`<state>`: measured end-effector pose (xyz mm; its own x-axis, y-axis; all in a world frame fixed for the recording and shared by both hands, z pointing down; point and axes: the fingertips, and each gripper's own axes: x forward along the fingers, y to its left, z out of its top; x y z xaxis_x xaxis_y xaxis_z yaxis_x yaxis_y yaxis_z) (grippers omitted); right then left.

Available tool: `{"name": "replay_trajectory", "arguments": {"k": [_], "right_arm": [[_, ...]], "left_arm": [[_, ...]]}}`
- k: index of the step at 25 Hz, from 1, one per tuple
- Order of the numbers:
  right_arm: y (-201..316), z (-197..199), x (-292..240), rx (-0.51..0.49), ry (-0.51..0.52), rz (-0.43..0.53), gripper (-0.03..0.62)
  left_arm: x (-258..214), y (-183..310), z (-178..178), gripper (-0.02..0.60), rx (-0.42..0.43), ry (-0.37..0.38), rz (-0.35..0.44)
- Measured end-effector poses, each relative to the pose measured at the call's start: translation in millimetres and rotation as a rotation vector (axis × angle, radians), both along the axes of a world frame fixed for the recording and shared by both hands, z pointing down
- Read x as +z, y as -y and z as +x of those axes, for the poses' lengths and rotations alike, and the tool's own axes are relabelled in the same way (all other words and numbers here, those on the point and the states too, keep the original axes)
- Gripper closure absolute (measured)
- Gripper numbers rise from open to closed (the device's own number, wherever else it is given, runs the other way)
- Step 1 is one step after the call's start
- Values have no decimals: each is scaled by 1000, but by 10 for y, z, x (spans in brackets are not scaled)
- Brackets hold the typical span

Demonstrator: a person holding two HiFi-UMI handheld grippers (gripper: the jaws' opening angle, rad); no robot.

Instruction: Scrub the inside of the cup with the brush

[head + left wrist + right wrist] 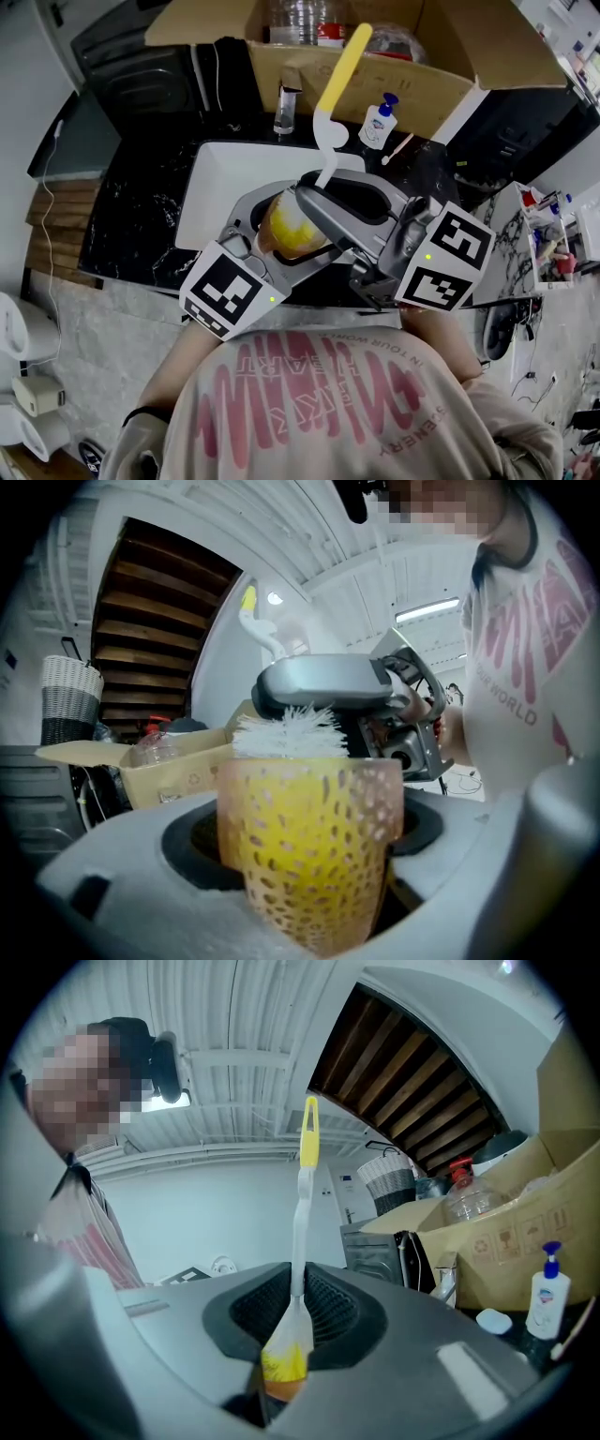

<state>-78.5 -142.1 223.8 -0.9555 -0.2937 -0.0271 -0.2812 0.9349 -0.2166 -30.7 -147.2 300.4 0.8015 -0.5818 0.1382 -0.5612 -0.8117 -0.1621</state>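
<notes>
A translucent yellow cup [289, 230] with a dotted pattern is held over the white sink [214, 178]. My left gripper [272, 246] is shut on it. In the left gripper view the cup [314, 841] stands upright between the jaws, with white bristles [291, 733] at its mouth. My right gripper [323, 211] is shut on the brush, low on its stem. The white and yellow handle [339, 70] rises away from it. In the right gripper view the handle [300, 1204] runs up from between the jaws of the right gripper [292, 1326]. The brush head below is mostly hidden against the cup [284, 1371].
A faucet [286, 103] and a soap pump bottle [378, 122] stand behind the sink on the black marbled counter [131, 216]. An open cardboard box [375, 56] with plastic bottles sits at the back. The person's patterned shirt [328, 403] fills the foreground.
</notes>
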Motion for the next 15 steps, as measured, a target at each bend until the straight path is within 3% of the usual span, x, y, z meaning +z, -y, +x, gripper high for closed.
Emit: {"name": "replay_trajectory", "arguments": {"k": [9, 15], "right_arm": [[-53, -25, 40, -21, -15, -5, 537], [-62, 73, -29, 26, 5, 31, 536]], "left_arm": [[-2, 2, -29, 179, -24, 12, 1], [30, 7, -97, 177, -56, -33, -44]]}}
